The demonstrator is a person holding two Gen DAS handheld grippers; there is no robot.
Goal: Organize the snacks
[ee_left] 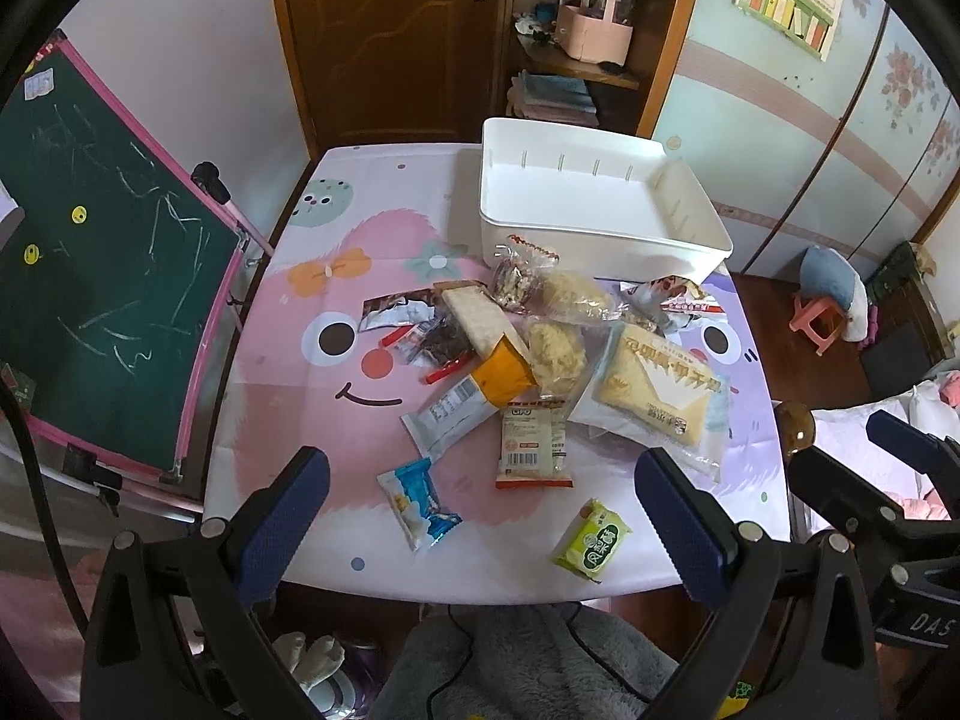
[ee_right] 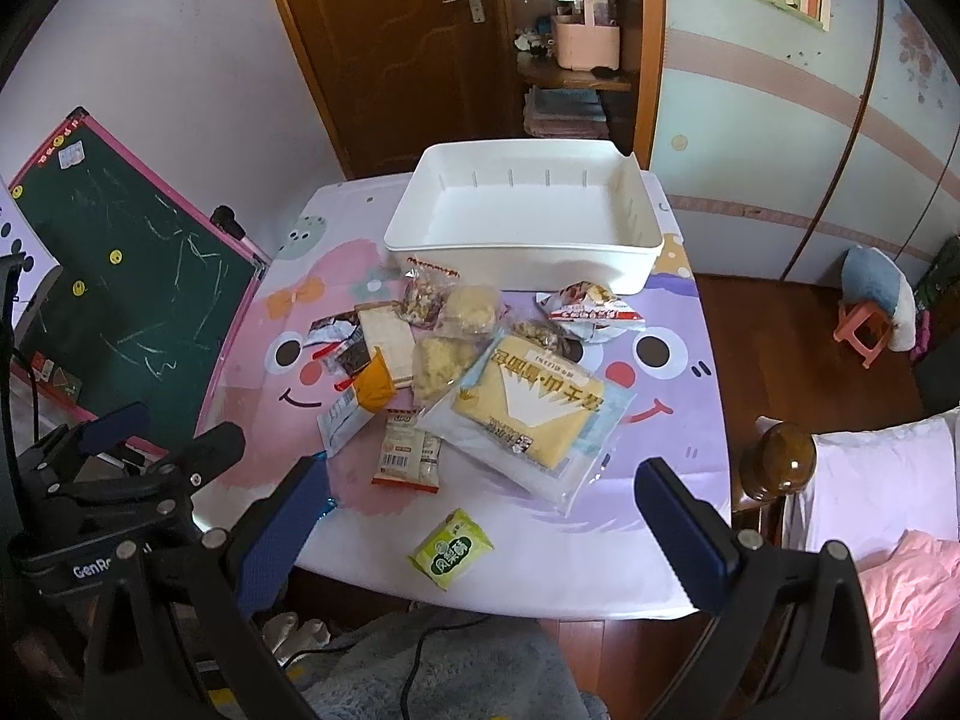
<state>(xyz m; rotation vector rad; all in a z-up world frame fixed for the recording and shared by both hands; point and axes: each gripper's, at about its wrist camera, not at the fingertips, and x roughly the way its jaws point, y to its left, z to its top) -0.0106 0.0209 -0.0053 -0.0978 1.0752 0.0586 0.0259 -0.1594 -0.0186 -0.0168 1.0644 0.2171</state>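
Both grippers spread wide, holding nothing. Green packet (ee_right: pixel 451 549) lies lower centre, between right gripper (ee_right: pixel 480 534) fingers, long axis diagonal; left gripper (ee_left: pixel 480 531) farther.

A: White bin (ee_left: pixel 606 240), smooth matt plastic? Tablecloth (ee_left: pixel 288 372)?

B: Yes, plastic. Tablecloth is printed, slight sheen. Snack wrappers are glossy film; big yellow pack (ee_right: pixel 528 414) sits in clear crinkly plastic.

A: Finger pads (ee_left: pixel 282 528)?

B: Blue, knurled, matt. Door (ee_right: pixel 384 60) is varnished wood.
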